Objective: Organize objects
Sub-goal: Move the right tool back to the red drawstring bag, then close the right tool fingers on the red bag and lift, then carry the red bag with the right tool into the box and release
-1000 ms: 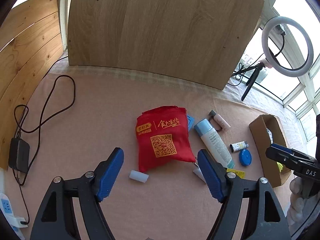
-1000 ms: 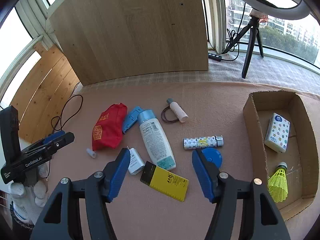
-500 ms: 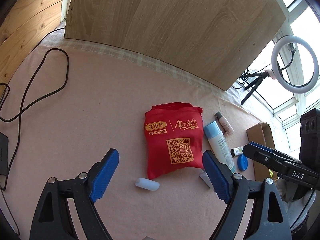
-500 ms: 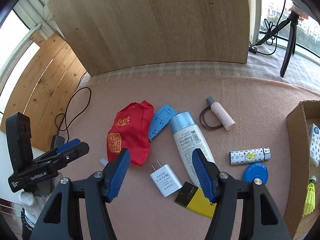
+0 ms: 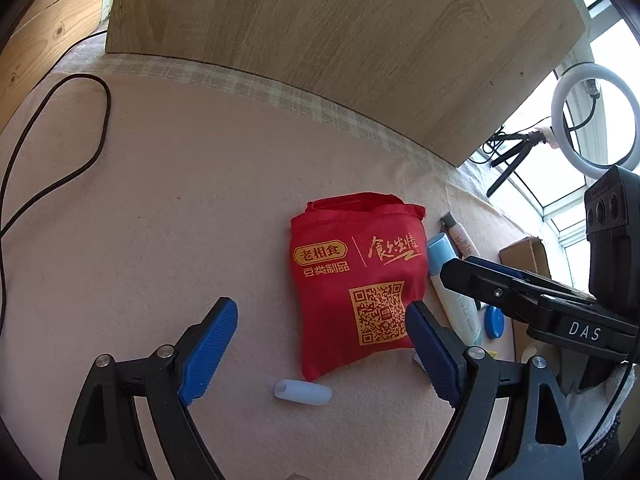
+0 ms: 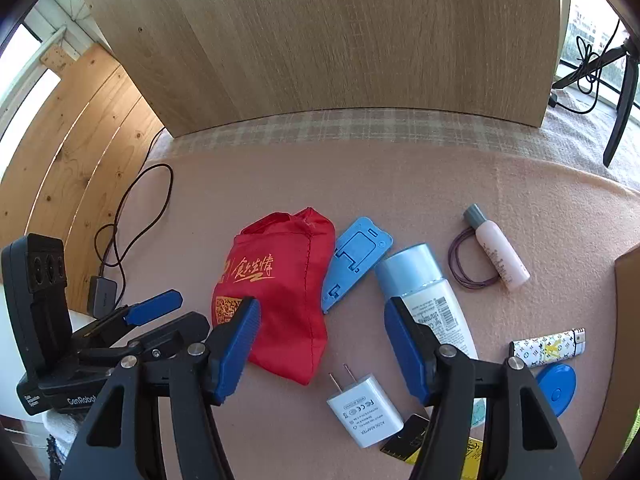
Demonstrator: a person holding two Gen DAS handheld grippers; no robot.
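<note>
My left tongs (image 5: 320,354) gape wide and empty — red bag (image 5: 360,280) mid-frame. My right tongs (image 6: 322,350) stand half open, gripping nothing — white charger (image 6: 365,410) lower centre.

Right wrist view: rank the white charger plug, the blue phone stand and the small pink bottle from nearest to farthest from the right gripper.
1. White charger plug: just below the right gripper, between its fingers.
2. Blue phone stand: ahead, beside the red bag.
3. Small pink bottle: far right, lying on a hair tie.
</note>
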